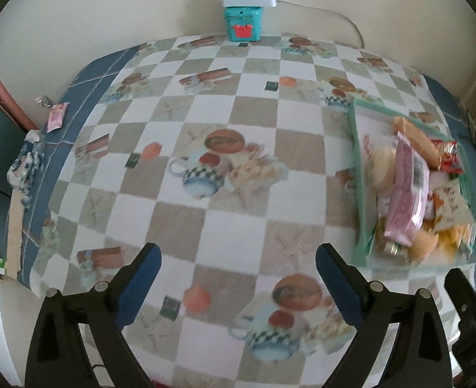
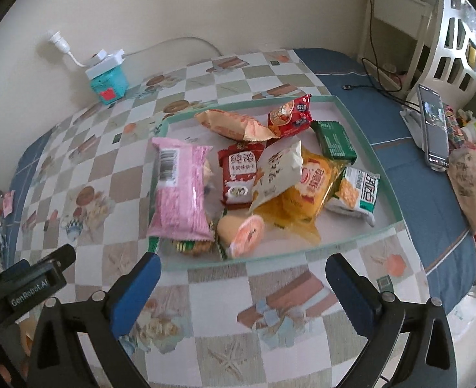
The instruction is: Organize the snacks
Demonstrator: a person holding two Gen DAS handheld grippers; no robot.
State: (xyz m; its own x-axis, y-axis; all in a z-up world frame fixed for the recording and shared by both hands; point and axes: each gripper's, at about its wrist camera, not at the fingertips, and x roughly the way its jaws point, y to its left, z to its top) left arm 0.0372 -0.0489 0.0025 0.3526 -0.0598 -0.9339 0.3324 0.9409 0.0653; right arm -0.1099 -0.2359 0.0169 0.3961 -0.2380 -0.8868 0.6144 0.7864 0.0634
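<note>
A pale green tray [image 2: 351, 110] on the checked tablecloth holds several snack packets: a pink packet [image 2: 179, 187], a red packet [image 2: 289, 114], a dark green packet [image 2: 335, 142], a yellow packet [image 2: 309, 190] and a white-green cracker packet [image 2: 356, 190]. My right gripper [image 2: 243, 266] stands open just in front of the tray's near rim, with nothing between its fingers. In the left wrist view the same tray [image 1: 356, 161] lies at the right. My left gripper [image 1: 238, 258] hangs open over bare cloth to the tray's left, holding nothing.
A teal box [image 1: 244, 24] with a white power strip on top stands against the far wall. A small pink wrapper [image 1: 57, 118] lies at the table's left edge. A phone on a stand [image 2: 433, 126] and a bagged item [image 2: 474, 181] sit right of the tray.
</note>
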